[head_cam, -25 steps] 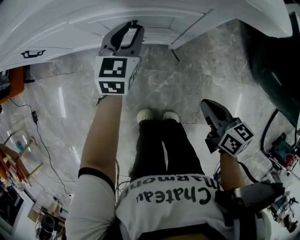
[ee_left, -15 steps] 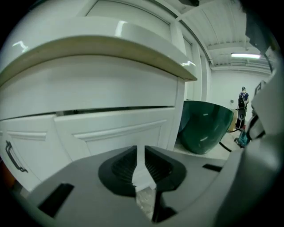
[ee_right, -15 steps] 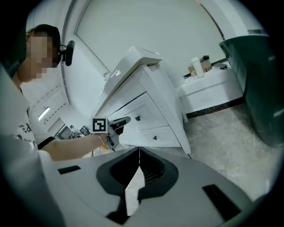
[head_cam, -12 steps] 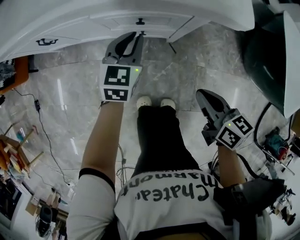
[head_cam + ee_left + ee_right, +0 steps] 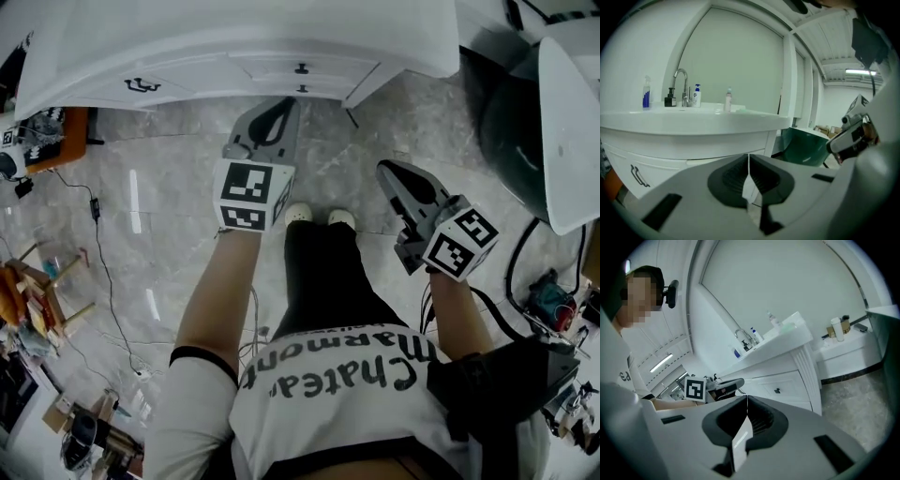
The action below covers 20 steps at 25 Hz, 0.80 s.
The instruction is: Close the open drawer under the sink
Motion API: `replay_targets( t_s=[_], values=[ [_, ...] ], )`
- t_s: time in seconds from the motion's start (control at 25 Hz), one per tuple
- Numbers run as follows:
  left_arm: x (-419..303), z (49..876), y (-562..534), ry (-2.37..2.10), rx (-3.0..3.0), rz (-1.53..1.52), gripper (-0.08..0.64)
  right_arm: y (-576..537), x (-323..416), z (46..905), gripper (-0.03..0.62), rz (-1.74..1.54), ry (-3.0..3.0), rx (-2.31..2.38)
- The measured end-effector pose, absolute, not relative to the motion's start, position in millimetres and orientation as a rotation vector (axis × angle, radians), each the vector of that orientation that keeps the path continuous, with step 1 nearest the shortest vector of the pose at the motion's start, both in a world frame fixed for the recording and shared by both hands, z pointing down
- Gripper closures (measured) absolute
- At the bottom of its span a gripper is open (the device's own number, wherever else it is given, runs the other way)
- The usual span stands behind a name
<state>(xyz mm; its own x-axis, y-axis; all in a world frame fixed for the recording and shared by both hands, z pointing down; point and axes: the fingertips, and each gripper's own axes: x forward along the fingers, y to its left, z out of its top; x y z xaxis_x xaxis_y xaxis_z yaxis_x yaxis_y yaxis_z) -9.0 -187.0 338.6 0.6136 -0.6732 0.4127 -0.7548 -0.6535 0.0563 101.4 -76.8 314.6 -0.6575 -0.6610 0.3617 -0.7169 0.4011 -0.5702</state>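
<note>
The white vanity (image 5: 234, 37) runs along the top of the head view. Its drawer fronts (image 5: 302, 68), with small dark knobs, sit flush with the cabinet. My left gripper (image 5: 286, 101) is shut with nothing in it and hangs just short of the drawer fronts, apart from them. In the left gripper view the left gripper (image 5: 748, 157) has its jaws pressed together below the sink top (image 5: 693, 117). My right gripper (image 5: 386, 169) is shut and empty too, farther back over the floor. In the right gripper view the right gripper (image 5: 747, 399) faces the knobbed drawer (image 5: 777, 390).
A dark green tub (image 5: 525, 122) stands at the right with a white panel (image 5: 572, 131) beside it. A faucet (image 5: 682, 79) and several bottles (image 5: 646, 93) stand on the sink top. Cables (image 5: 103, 272) trail over the marble floor at the left, near an orange stool (image 5: 56, 141).
The left jaws went from open to shut. Both grippers rose and drew back from the vanity, which now shows more of its top and fronts.
</note>
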Motion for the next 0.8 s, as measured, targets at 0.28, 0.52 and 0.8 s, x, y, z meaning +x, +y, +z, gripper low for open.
replay_targets(
  t_s=[0.28,0.52,0.8],
  values=[
    [-3,247,-168,-1.157,2.699,0.474,0.551,-96,93,219,0.580,0.936,-2.684,1.272],
    [-12,175,-132,-1.138,2.700,0.305,0.551,-89,76,142,0.581,0.827,-2.795,1.210],
    [-24,92,-117,-1.170,2.744,0.132,0.551,-81,51,64,0.581,0.547,-2.875,1.134]
  ],
)
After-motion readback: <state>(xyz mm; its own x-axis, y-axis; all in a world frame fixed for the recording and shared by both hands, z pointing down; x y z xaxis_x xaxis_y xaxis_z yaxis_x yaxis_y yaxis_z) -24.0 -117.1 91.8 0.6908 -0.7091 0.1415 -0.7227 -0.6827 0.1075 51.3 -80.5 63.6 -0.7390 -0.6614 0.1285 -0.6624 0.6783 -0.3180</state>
